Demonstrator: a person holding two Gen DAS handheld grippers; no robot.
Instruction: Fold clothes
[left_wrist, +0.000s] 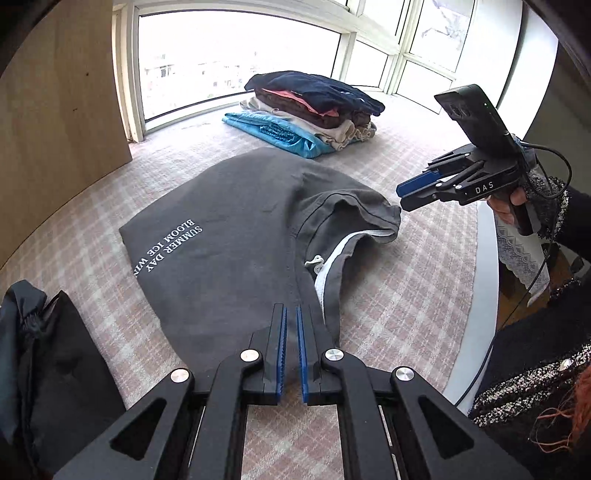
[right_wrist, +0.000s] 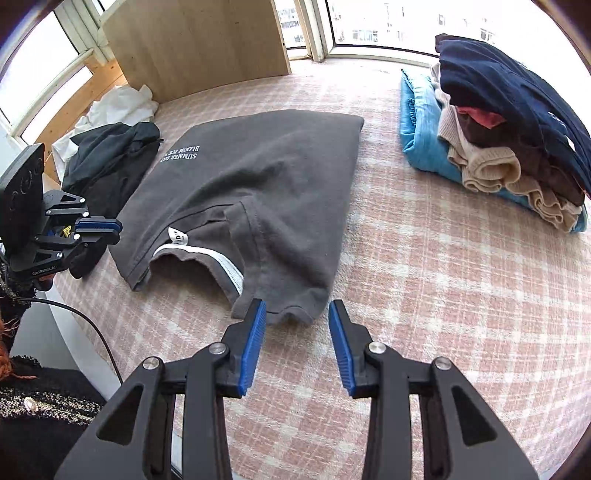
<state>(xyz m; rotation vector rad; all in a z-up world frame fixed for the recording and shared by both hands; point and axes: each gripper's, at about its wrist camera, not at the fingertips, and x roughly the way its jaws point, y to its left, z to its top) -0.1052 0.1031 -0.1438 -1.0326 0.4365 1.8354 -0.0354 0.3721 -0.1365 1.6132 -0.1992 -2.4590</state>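
Right gripper (right_wrist: 297, 314): our jaws stand apart with nothing between them, hovering just short of the shirt's nearest hem.
Left gripper (left_wrist: 291, 317): our jaws are all but closed; in the right wrist view they look empty, so we judge they hold nothing.
Grey T-shirt (right_wrist: 258, 184): it lies part-folded on the checked cover (right_wrist: 424, 295), collar and sleeve towards us, white lettering on the far left.
Step in hand: we judge we are between folds, both hands free.
Next move: likely we must pinch the near edge and carry it over the far part.
Unfolded dark clothes (right_wrist: 110, 158): far left.
Folded pile (right_wrist: 498, 129): far right.
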